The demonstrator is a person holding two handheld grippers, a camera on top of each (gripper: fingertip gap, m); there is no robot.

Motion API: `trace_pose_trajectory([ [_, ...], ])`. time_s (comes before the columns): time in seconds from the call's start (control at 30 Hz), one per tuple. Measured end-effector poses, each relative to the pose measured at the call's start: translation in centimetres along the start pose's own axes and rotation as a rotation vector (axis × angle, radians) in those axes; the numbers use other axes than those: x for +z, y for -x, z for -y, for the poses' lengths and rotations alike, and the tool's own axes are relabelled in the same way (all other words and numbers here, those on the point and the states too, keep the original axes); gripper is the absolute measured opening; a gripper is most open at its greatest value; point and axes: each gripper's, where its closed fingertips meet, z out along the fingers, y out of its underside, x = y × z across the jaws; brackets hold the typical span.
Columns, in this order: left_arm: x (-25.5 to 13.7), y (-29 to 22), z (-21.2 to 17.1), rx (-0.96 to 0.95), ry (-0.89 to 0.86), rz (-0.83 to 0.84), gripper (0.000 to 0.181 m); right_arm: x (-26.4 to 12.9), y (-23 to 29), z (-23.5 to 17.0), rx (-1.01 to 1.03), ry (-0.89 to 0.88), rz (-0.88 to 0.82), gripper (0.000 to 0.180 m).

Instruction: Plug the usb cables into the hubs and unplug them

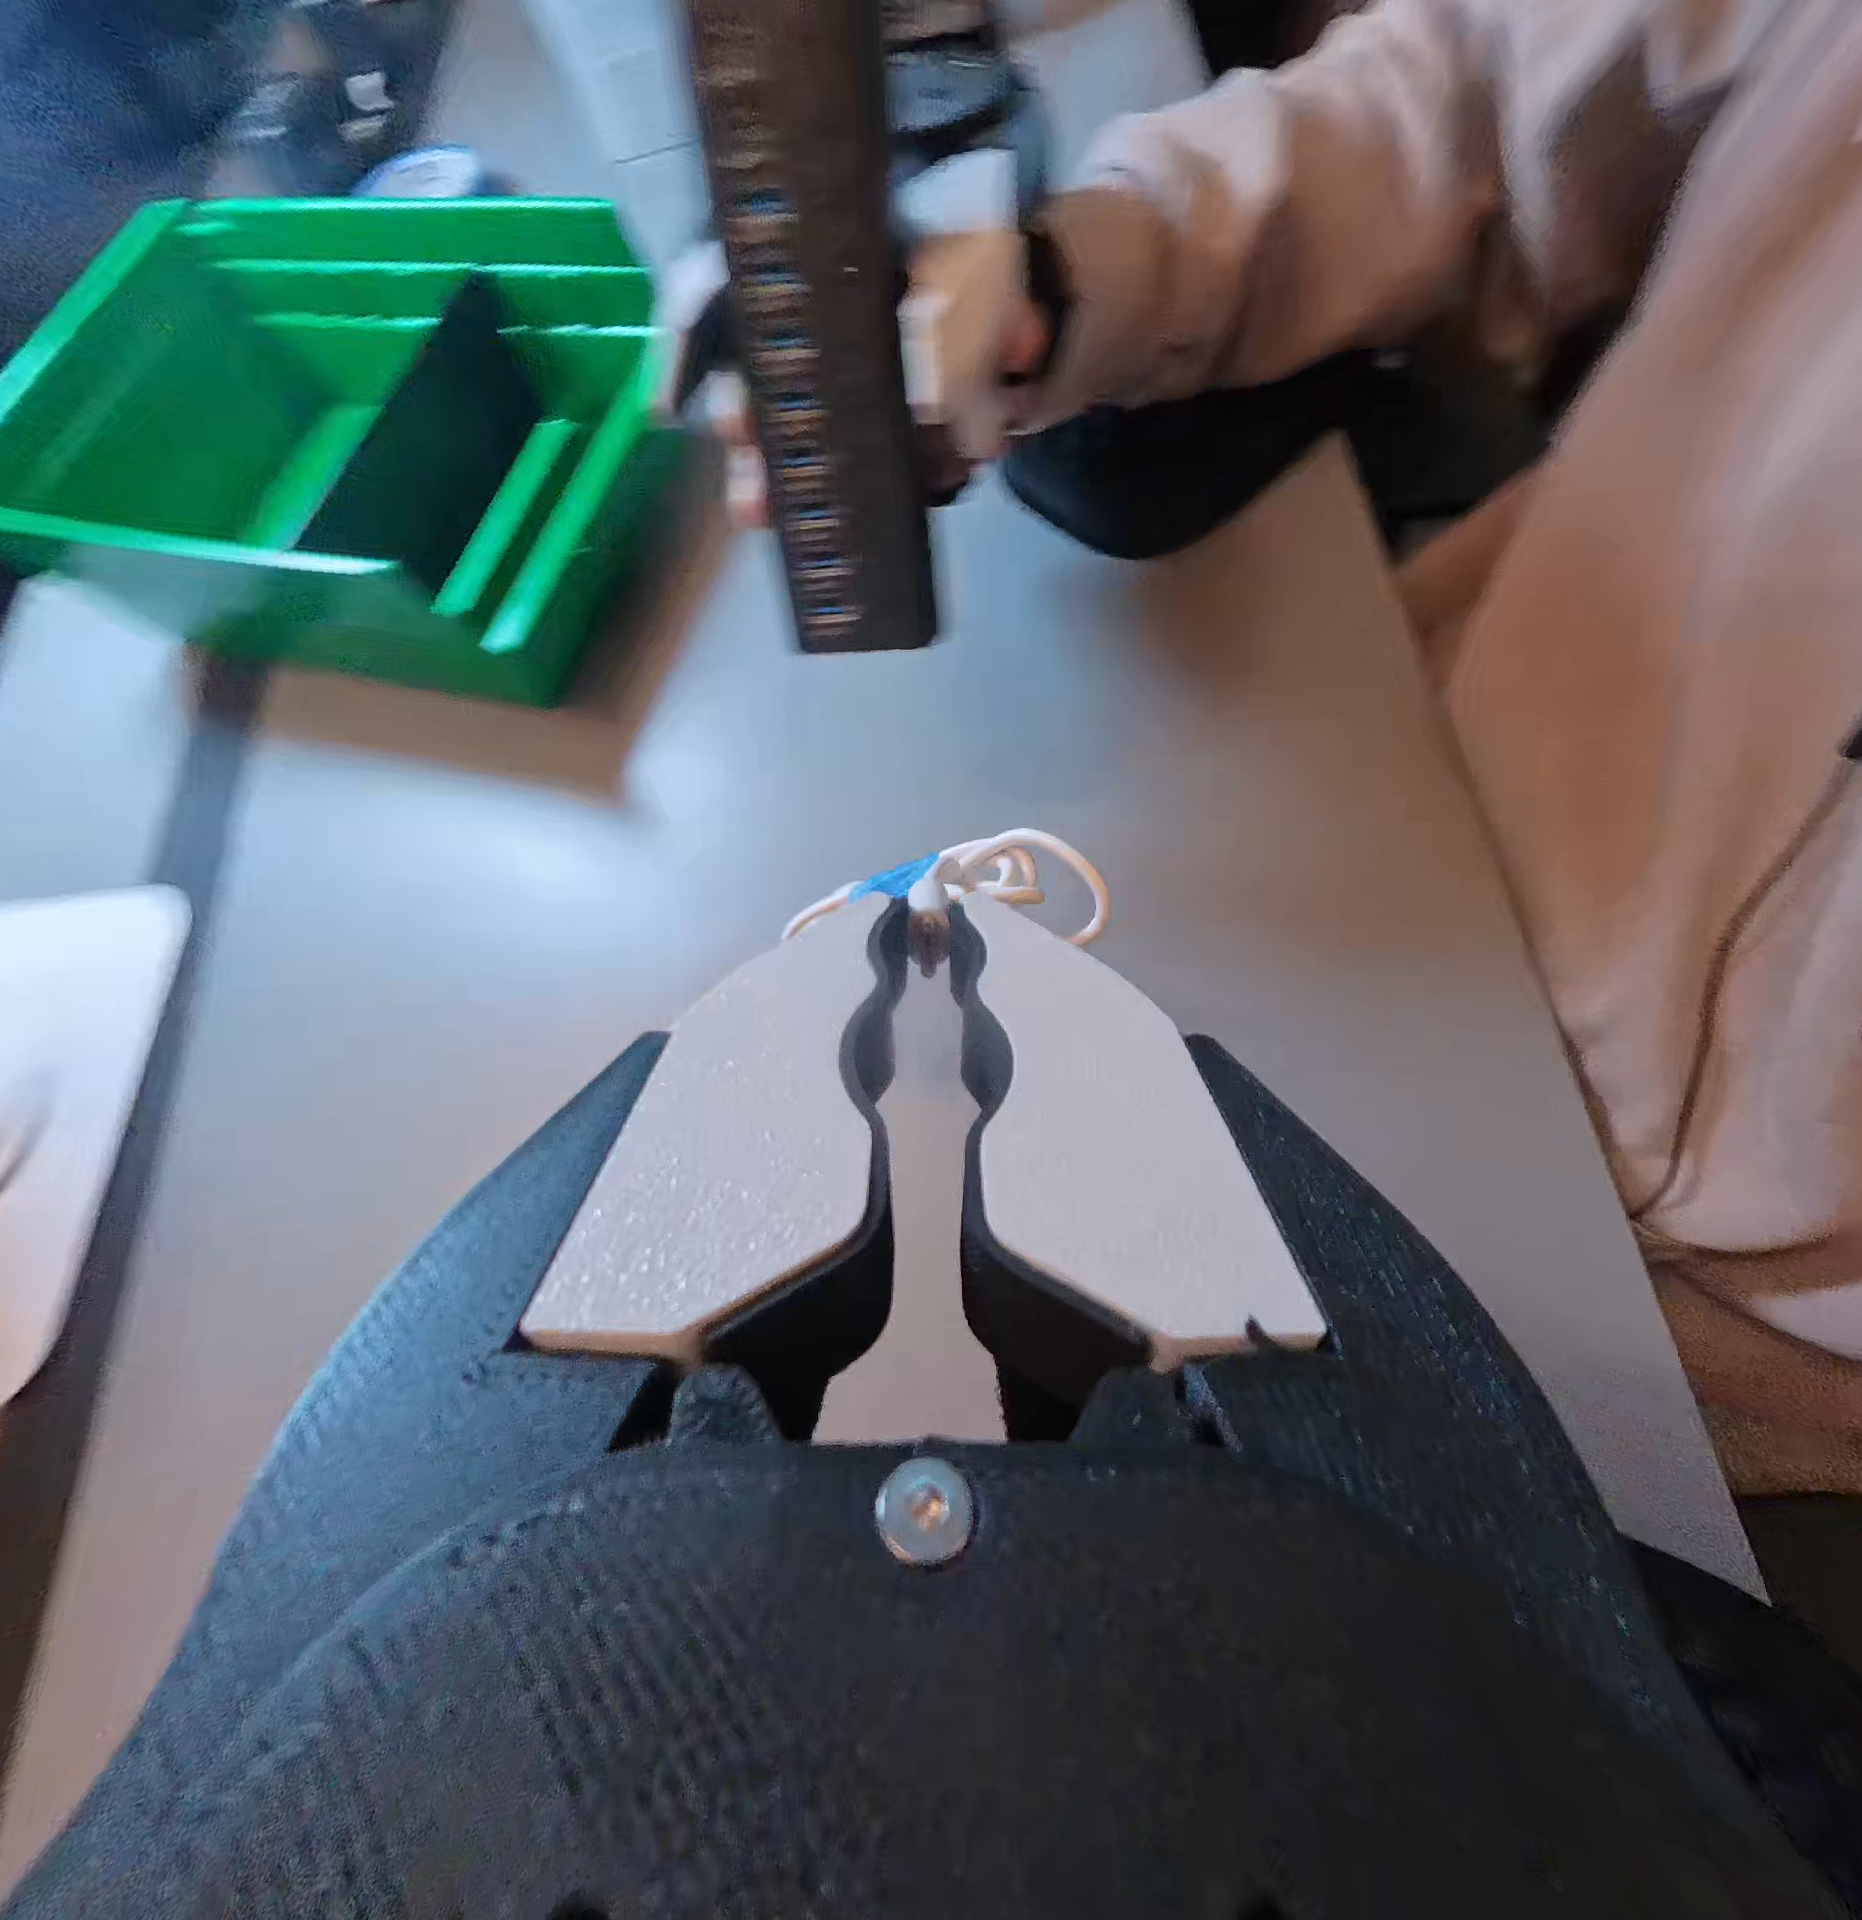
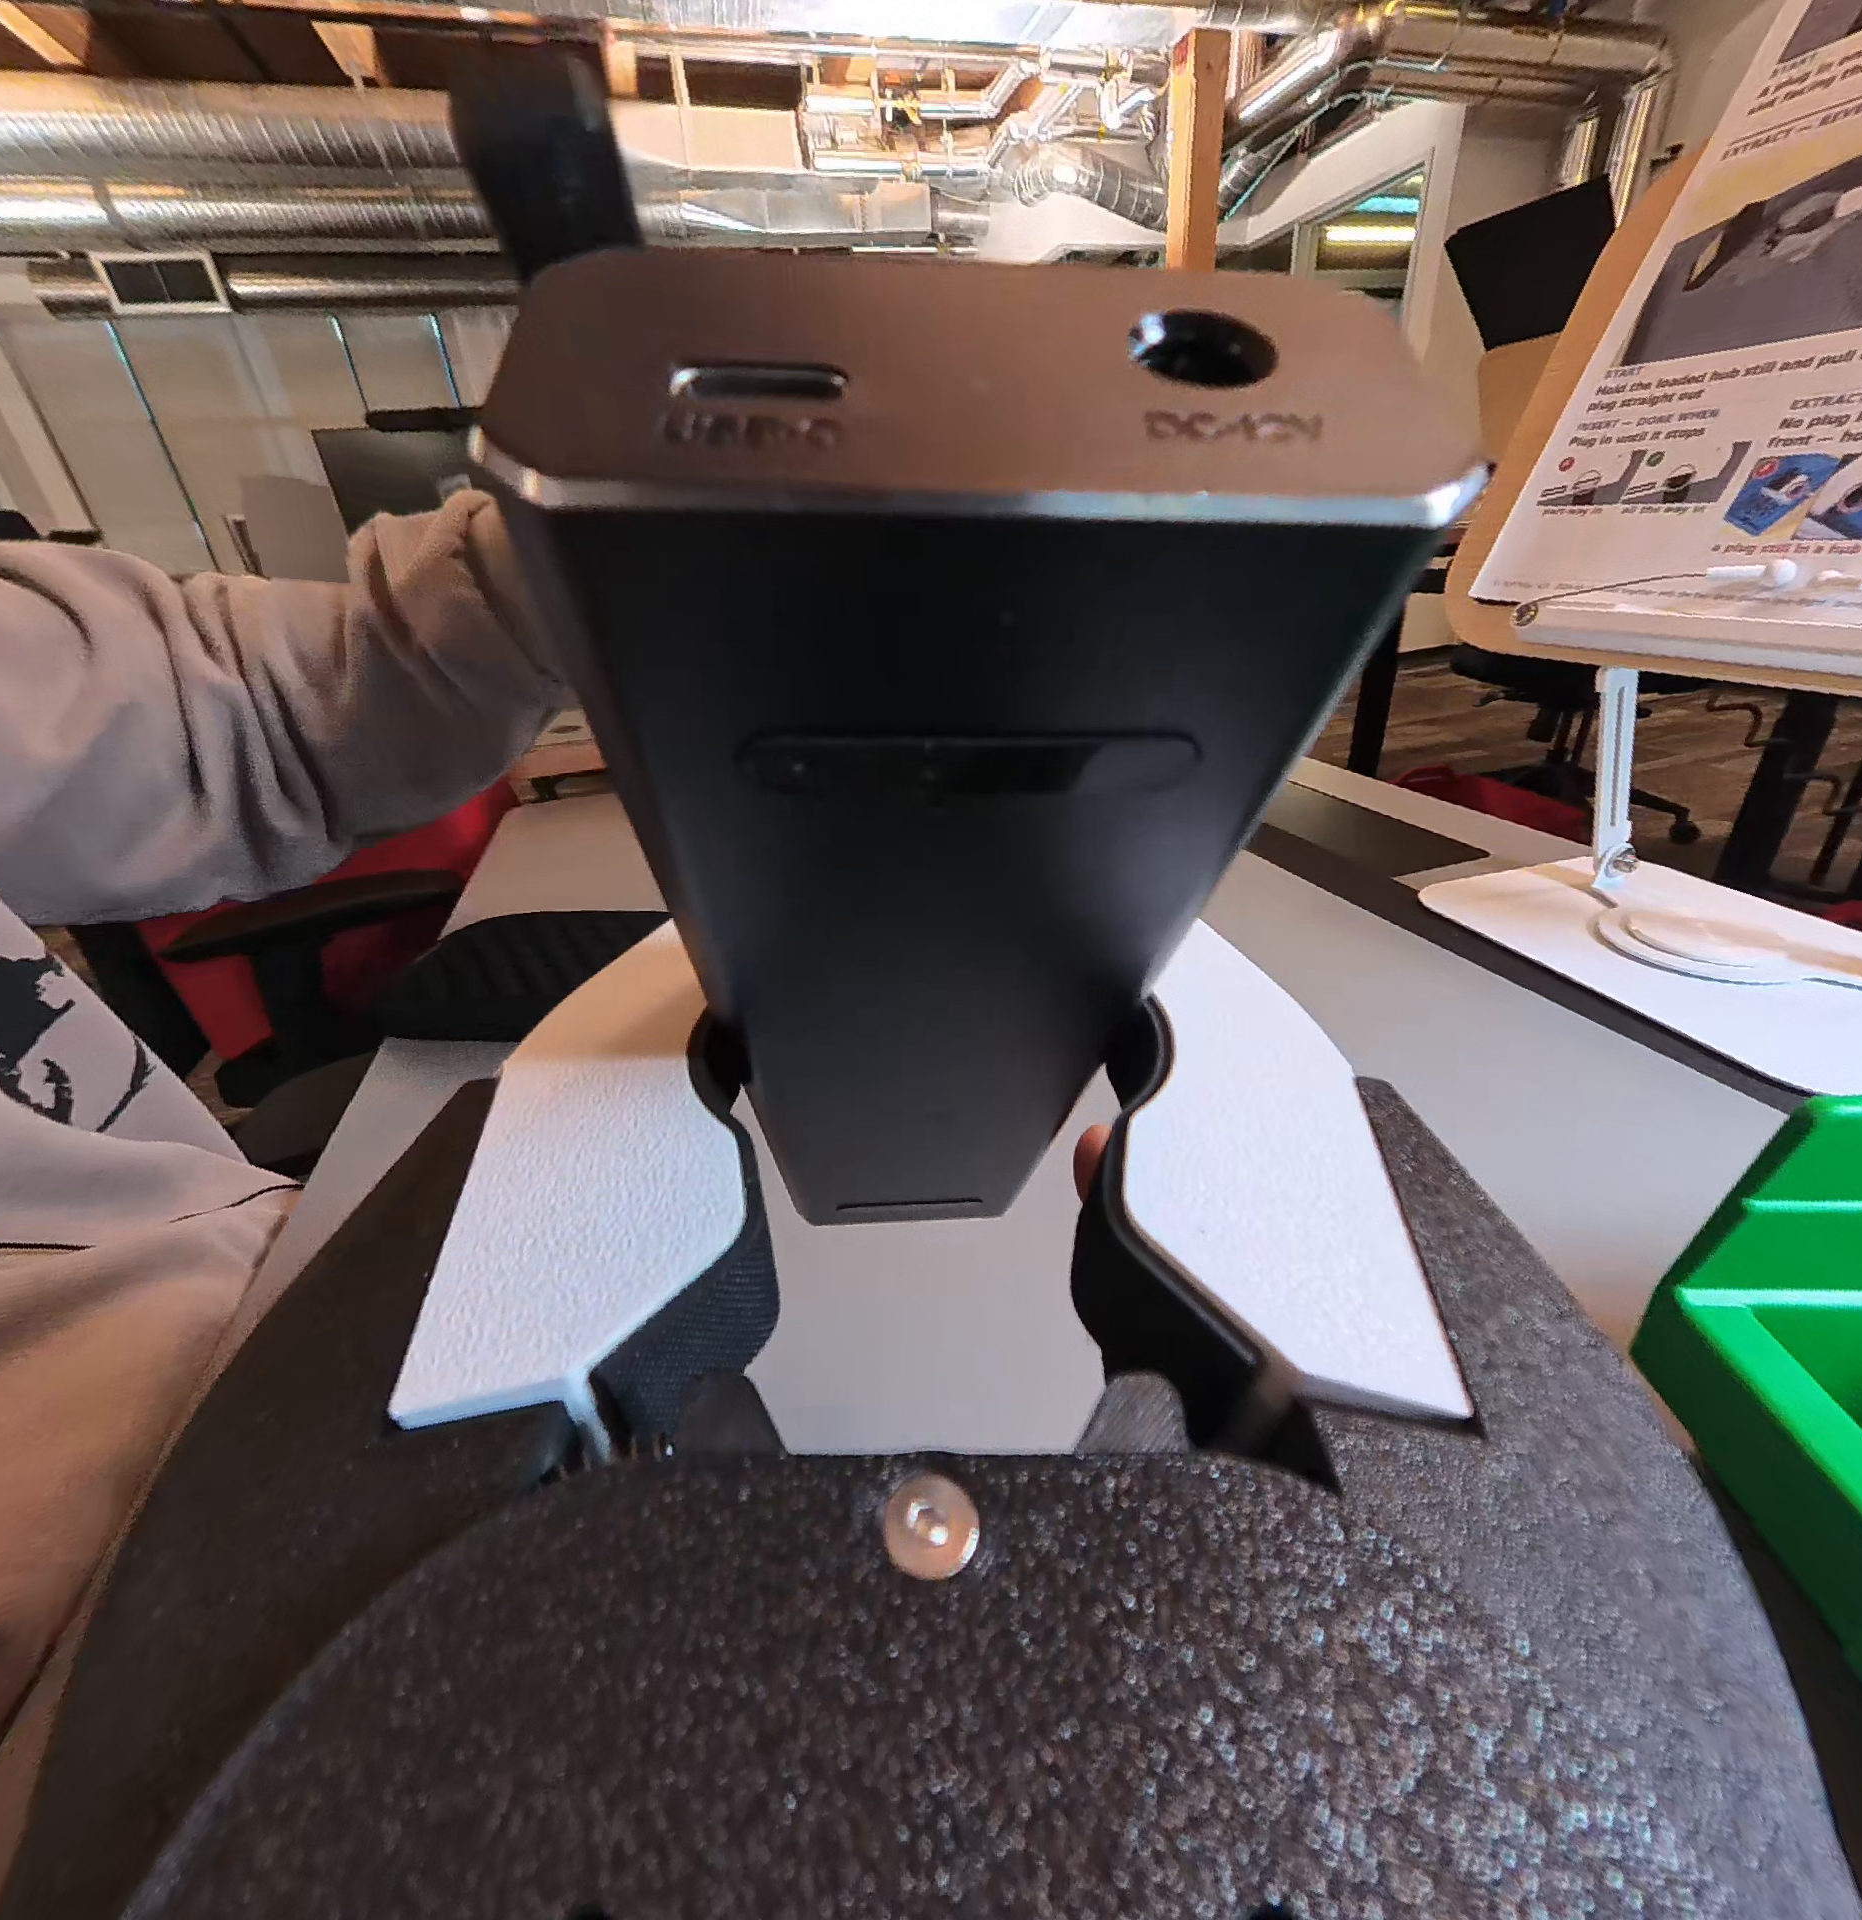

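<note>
My left gripper [image 1: 927,925] is shut on the small plug of a white USB cable [image 1: 1020,868], held over the grey table [image 1: 439,935]. The cable's loose coil hangs just past the fingertips, with a strip of blue tape [image 1: 901,878] on it. My right gripper [image 2: 932,1049] is shut on the lower end of a long dark grey hub [image 2: 937,623] and holds it upright. The hub's end face shows a slim oval port and a round socket. A black lead [image 2: 542,156] leaves its far left corner. The left wrist view shows the hub [image 1: 823,343], blurred, above and beyond the cable.
A green divided bin [image 1: 283,436] stands at the far left of the table; its corner shows in the right wrist view [image 2: 1758,1309]. A sheet of pictures on a white stand [image 2: 1685,416] stands to the right. A person's beige sleeve [image 1: 1374,208] and body border the table's edge. Left tips to right tips: about 15 cm.
</note>
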Motion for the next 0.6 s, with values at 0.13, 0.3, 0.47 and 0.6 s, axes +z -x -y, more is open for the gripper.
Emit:
trace_pose_trajectory([
  [0.13,4.0,-5.9,-3.4,0.03,0.049,-0.271,0.01,-0.5,-0.7,0.2,-0.006,-0.006,-0.034,0.071],
  [0.3,2.7,-5.9,-6.8,-0.203,0.119,-0.305,0.024,-1.0,-1.6,0.4,0.007,-0.012,-0.051,0.071],
  [0.47,7.1,-5.0,-4.4,-0.498,0.037,-0.144,0.033,-1.0,-1.6,0.4,-0.005,-0.01,-0.056,0.071],
  [0.6,13.6,-7.1,-5.7,-0.467,0.136,-0.112,0.052,-1.4,-1.8,0.8,-0.007,-0.022,-0.072,0.071],
])
